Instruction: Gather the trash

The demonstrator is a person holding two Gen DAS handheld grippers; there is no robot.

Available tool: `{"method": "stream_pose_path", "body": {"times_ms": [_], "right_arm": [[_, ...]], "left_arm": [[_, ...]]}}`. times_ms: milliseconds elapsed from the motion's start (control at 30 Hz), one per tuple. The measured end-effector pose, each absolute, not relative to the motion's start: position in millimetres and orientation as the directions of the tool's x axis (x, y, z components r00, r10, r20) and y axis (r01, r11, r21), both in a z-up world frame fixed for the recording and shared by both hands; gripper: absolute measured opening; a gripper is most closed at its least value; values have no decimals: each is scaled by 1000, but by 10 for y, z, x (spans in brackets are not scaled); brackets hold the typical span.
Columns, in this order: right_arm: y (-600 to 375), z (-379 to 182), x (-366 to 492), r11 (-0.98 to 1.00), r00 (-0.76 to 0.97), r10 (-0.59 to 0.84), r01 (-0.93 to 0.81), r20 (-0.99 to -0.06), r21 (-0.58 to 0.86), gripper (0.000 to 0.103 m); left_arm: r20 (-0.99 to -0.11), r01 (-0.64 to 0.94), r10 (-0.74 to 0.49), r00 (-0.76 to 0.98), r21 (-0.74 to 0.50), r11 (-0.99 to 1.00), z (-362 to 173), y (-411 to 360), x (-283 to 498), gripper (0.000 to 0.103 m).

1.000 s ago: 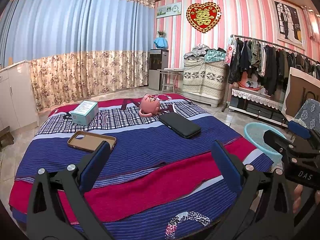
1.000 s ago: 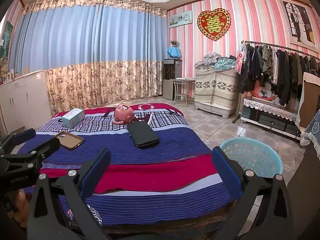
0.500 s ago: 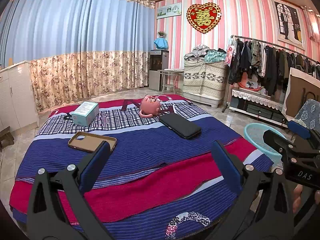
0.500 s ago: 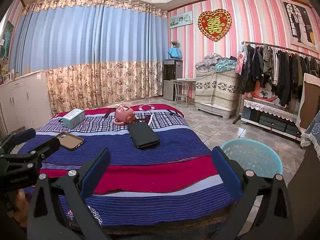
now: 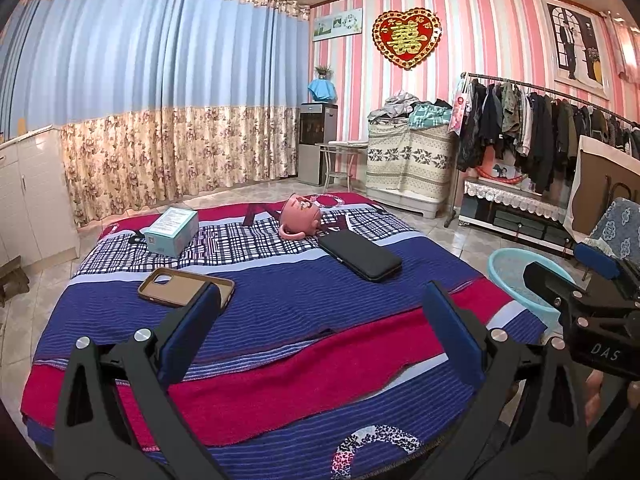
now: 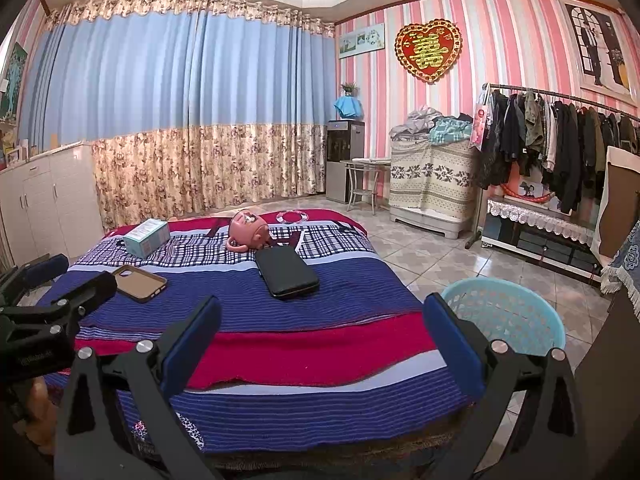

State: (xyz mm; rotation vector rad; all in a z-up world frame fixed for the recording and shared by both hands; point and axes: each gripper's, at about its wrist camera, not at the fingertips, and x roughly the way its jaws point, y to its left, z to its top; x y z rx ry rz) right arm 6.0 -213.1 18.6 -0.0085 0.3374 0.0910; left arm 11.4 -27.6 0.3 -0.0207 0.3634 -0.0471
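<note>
On the striped blanket-covered surface [image 5: 280, 304] lie a brown phone case [image 5: 185, 286], a black wallet-like case [image 5: 360, 254], a pink mug on its side [image 5: 299, 216] and a teal box [image 5: 171, 231]. A light-blue basket [image 6: 508, 316] stands on the floor to the right. My left gripper [image 5: 320, 328] is open and empty above the near part of the blanket. My right gripper [image 6: 320, 332] is open and empty, near the blanket's front edge. The same items show in the right wrist view: phone case [image 6: 140, 278], black case [image 6: 286, 273], mug [image 6: 248, 229], box [image 6: 146, 237].
A clothes rack [image 5: 532, 136] and low cabinet [image 5: 516, 216] line the right wall. A covered chest [image 5: 408, 164], a small table [image 5: 340, 160] and a water dispenser [image 5: 318, 140] stand at the back. White cabinets [image 6: 44, 200] stand on the left. Tiled floor surrounds the blanket.
</note>
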Motion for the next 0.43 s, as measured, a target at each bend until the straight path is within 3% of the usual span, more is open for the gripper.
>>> {"method": "stream_pose_path", "body": {"times_ms": [433], "right_arm": [[-2147,186,56,996,940,89,-92,-329,7,98]], "left_arm": [[-359,45,-52,932,-29,999,39,-287,104,98]]}}
